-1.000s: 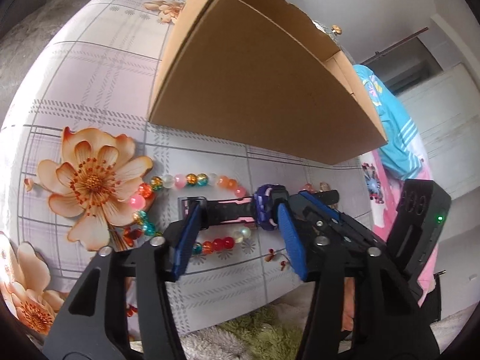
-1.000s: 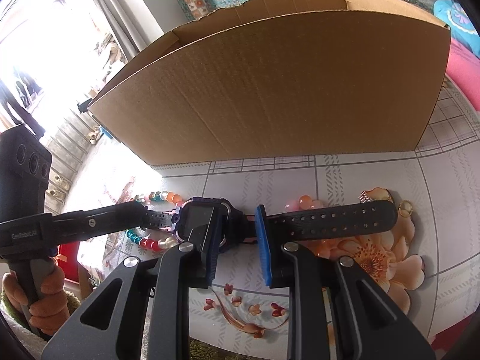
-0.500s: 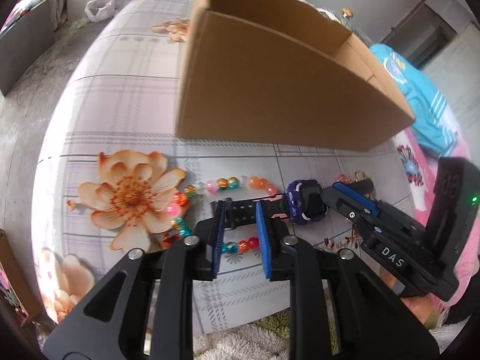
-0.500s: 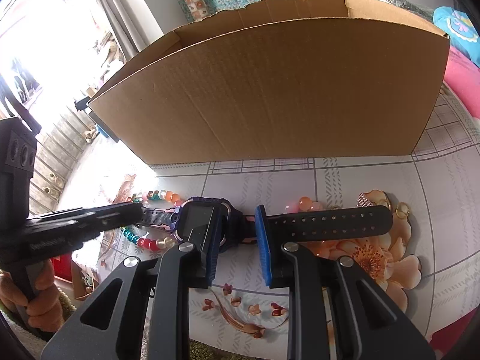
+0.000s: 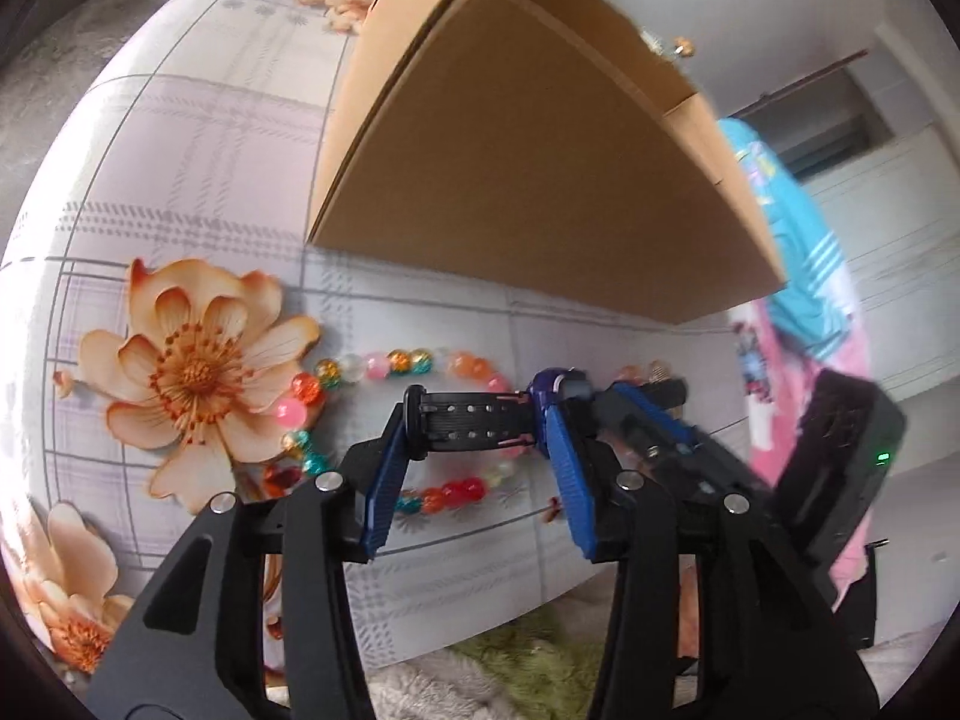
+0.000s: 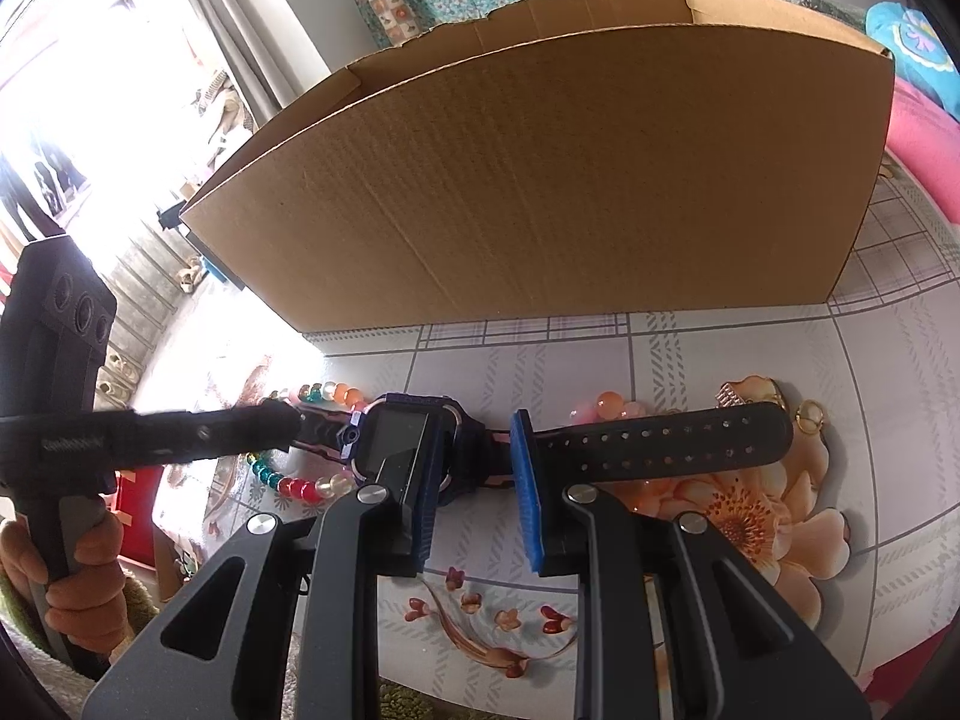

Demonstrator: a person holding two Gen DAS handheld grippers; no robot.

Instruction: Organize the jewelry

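A floral-print tablecloth (image 6: 750, 360) covers the table, and on it stands a large open-topped cardboard box (image 6: 570, 180), its long wall facing both cameras. In front of the box lies a kids' smartwatch (image 6: 402, 447) with a purple case and black perforated straps, stretched out flat and parallel to the box wall. It rests across a loop of multicoloured glass beads (image 5: 414, 363) (a bracelet, by its look), which sits beside a printed orange flower (image 5: 192, 369).

The right gripper (image 6: 474, 480) straddles the watch where the case meets the long strap, its blue pads (image 6: 528, 480) set narrowly to either side; whether they are actually pinching it cannot be told. The left gripper (image 5: 474, 462) has its jaws spread wide on either side of the short buckle strap, the left pad against the strap's free end and the right one by the case. A small gold ring (image 6: 810, 417) lies just past the tip of the long strap.
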